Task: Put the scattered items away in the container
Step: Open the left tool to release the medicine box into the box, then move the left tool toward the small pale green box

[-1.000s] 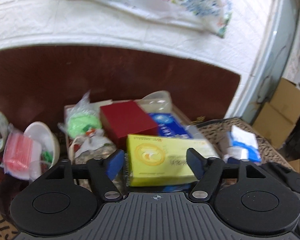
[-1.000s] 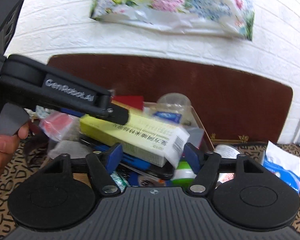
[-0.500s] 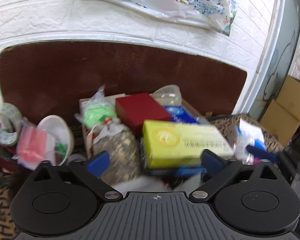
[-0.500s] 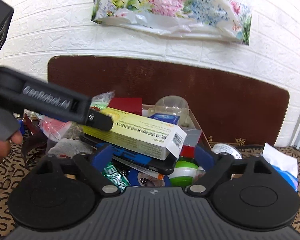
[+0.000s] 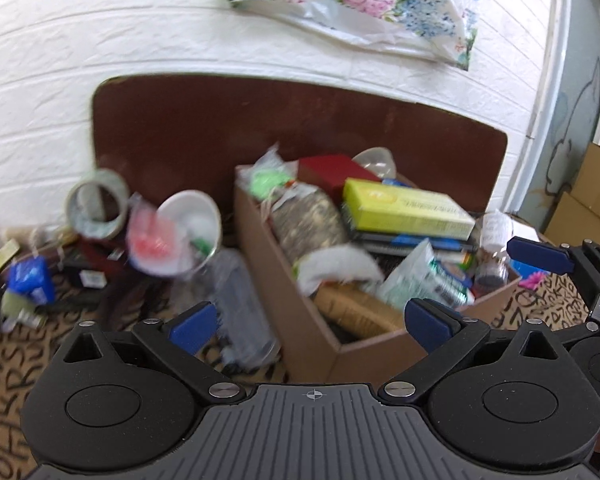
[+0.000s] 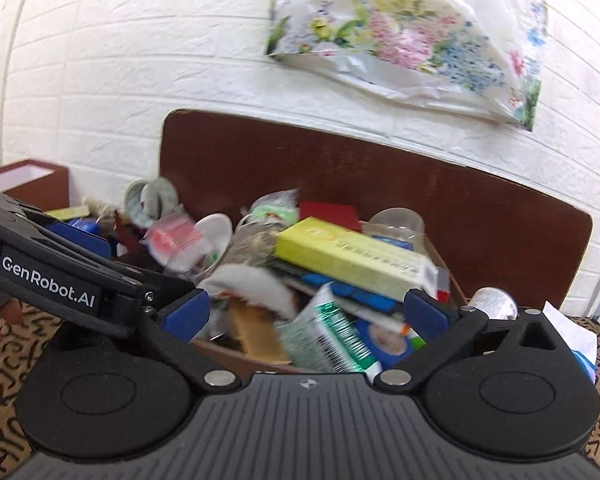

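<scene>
The cardboard box [image 5: 268, 264] is piled full, with a yellow carton [image 5: 404, 210] lying on top beside a red box [image 5: 332, 170]. My left gripper [image 5: 312, 320] is open and empty, back from the box's near corner. My right gripper [image 6: 306, 314] is opening, with nothing between its pads, in front of the box [image 6: 236, 354] and the yellow carton [image 6: 352, 256]. Left of the box lie a tape roll [image 5: 96, 204], a white bowl [image 5: 192, 232], a red-filled bag [image 5: 152, 240], a blue packet [image 5: 32, 280] and a clear plastic piece [image 5: 240, 304].
A dark brown board [image 5: 220, 128] stands against the white brick wall behind the box. The surface has a leopard-pattern cloth [image 5: 4, 368]. A tissue pack [image 6: 572, 332] lies right of the box, and a red open case [image 6: 28, 184] sits at far left. Cardboard cartons [image 5: 592, 200] stand at right.
Both grippers have let go of the yellow carton, which now rests on the pile. Both have opened wide and drawn back, and the left view now shows the clutter left of the box.
</scene>
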Demonstrator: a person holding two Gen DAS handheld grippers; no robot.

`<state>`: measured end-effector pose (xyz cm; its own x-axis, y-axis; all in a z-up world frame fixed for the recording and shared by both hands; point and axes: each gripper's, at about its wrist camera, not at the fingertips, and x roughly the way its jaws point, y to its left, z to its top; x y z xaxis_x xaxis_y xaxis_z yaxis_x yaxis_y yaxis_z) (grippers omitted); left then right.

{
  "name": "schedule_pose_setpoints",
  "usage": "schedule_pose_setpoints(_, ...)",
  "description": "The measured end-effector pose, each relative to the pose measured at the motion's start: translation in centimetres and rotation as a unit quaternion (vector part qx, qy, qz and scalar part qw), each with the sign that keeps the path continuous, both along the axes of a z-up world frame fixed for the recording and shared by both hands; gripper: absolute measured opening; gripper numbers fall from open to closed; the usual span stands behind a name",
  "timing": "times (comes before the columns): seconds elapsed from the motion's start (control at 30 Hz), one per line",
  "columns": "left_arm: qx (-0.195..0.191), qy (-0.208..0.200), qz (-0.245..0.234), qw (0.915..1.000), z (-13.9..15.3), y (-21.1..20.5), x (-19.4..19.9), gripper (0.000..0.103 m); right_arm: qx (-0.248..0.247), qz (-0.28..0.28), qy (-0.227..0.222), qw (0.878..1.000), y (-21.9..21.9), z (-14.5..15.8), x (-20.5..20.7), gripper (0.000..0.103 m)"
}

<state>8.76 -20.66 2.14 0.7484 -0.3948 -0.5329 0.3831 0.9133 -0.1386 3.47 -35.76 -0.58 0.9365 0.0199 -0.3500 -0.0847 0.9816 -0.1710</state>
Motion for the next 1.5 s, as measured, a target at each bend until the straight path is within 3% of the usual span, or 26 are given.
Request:
schedule_pose_setpoints(0.43,-0.01,0.016,0.057,0.9982,-0.8,7.1,-4.1,0.103,-0.006,0.042,0.023,0.999,6.6,-0.4,-2.0,0.103)
schedule_pose_setpoints(0.67,-0.009,0.039,0.108,0.9933,-2.7,12.5,-5.7,0.103,-0.029,0.093,0.051,0.994,11.9,-2.0,-1.7,0.103)
schedule_pose_setpoints(0.87,-0.016,0.062,0.145,0.9874,-4.6,17.2,-6.6,0.103,-0.014,0.133,0.089,0.987,16.1,-3.8,-1.0,0.103)
schedule_pose_setpoints(1.1,-0.025,0.081,0.171,0.9817,-6.3,20.7,-6.2,0.103,-0.016,0.153,0.115,0.981,19.7,-5.4,0.3,0.103)
schedule_pose_setpoints(1.5,-0.059,0.068,0.191,0.9773,-7.2,25.5,-1.8,0.099,-0.03,0.185,0.094,0.978,23.5,-5.9,5.8,0.102)
